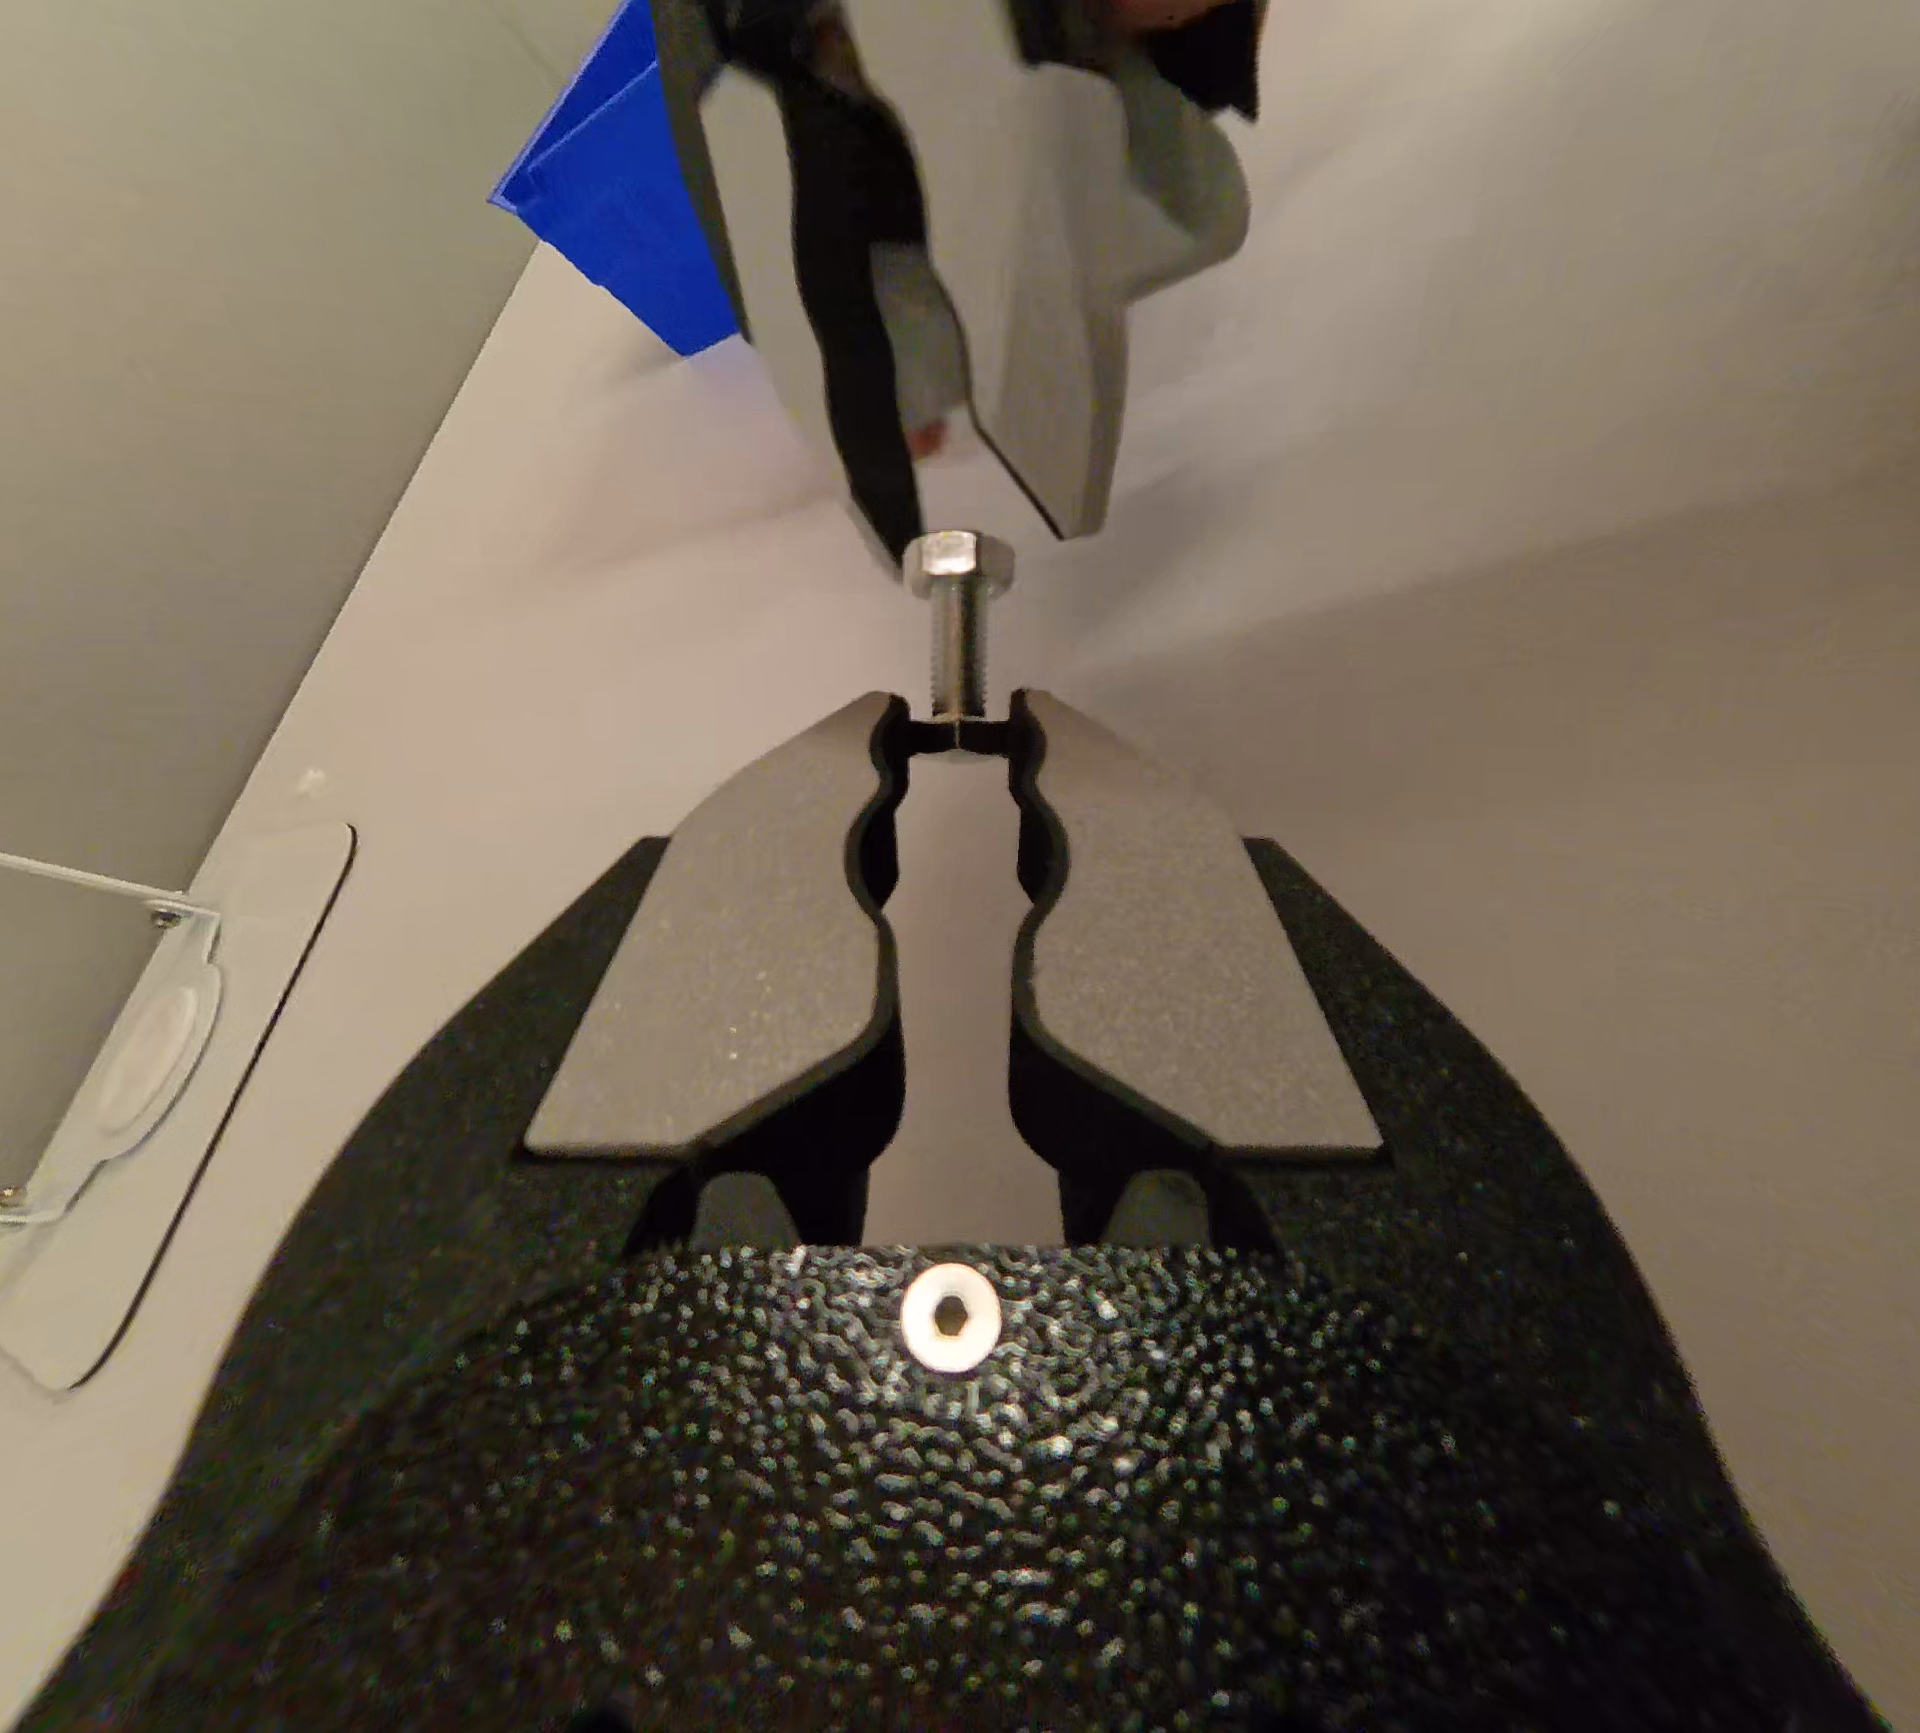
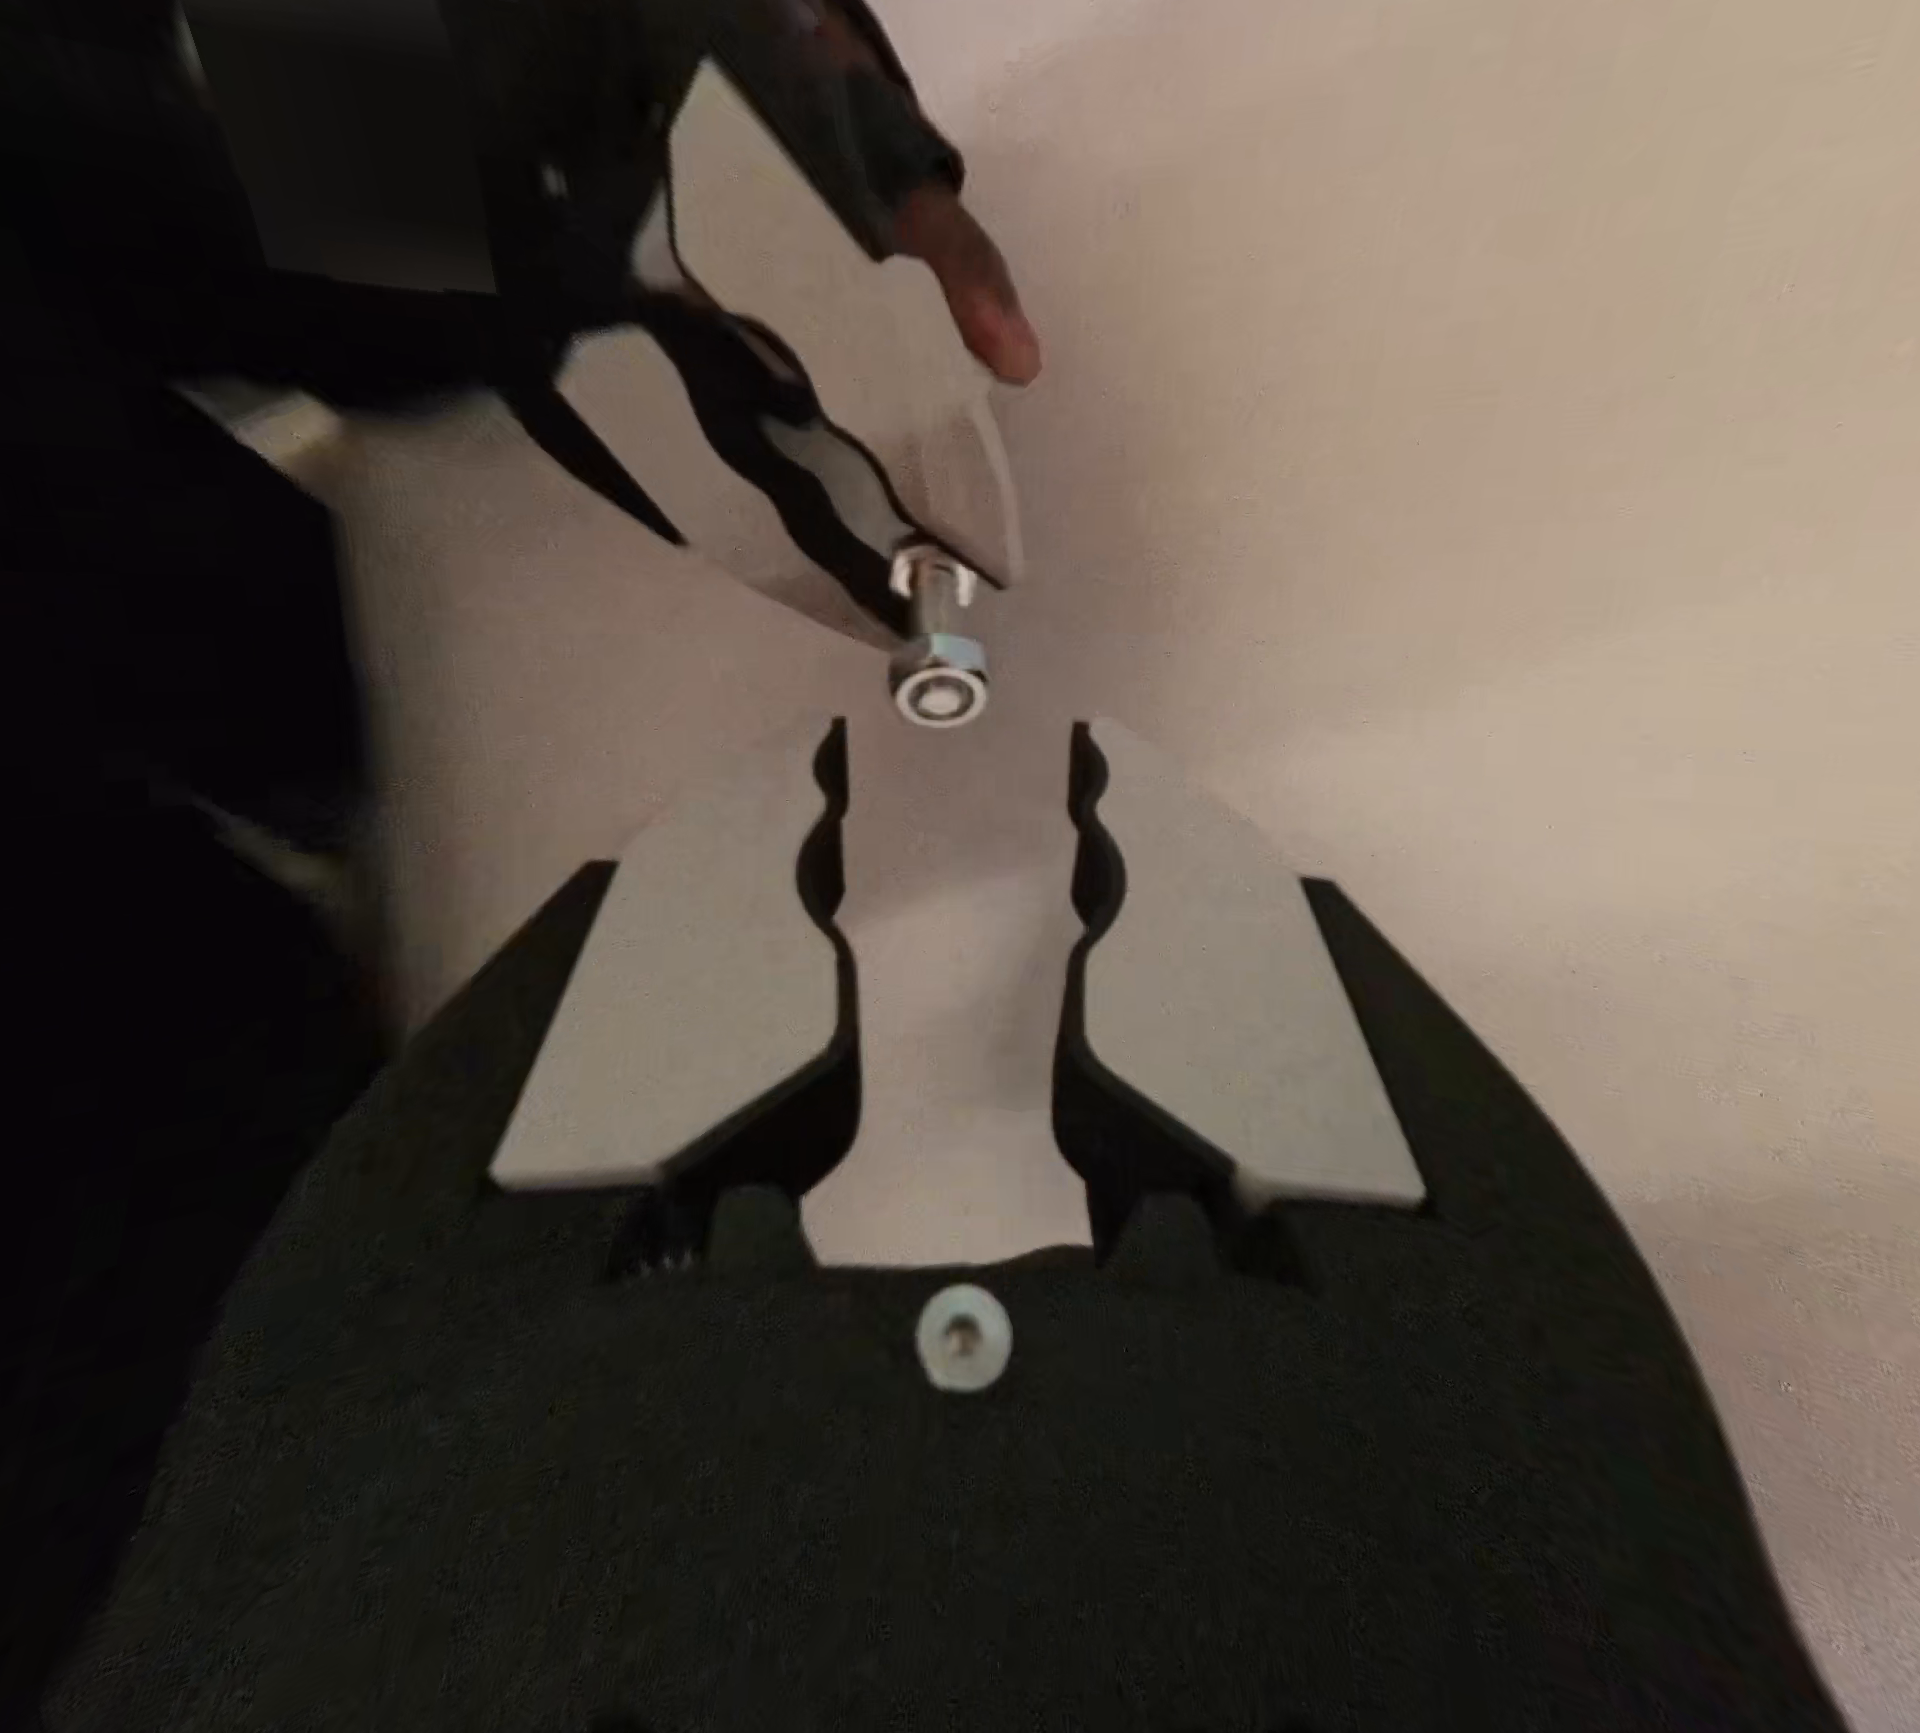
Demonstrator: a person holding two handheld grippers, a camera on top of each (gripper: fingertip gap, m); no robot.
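Left wrist view — left gripper [image 1: 957, 727] clamps bolt [image 1: 957, 634], right gripper [image 1: 977, 530] open beside it

Bare white table [image 1: 1455, 748] lies open rightward; a blue bin [image 1: 623, 208] and clear stand [image 1: 135, 1039] block the left.

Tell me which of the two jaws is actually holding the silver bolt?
The left gripper: its tips clamp the bolt by its threaded end. The right gripper stands open, its tips beside the bolt's head.
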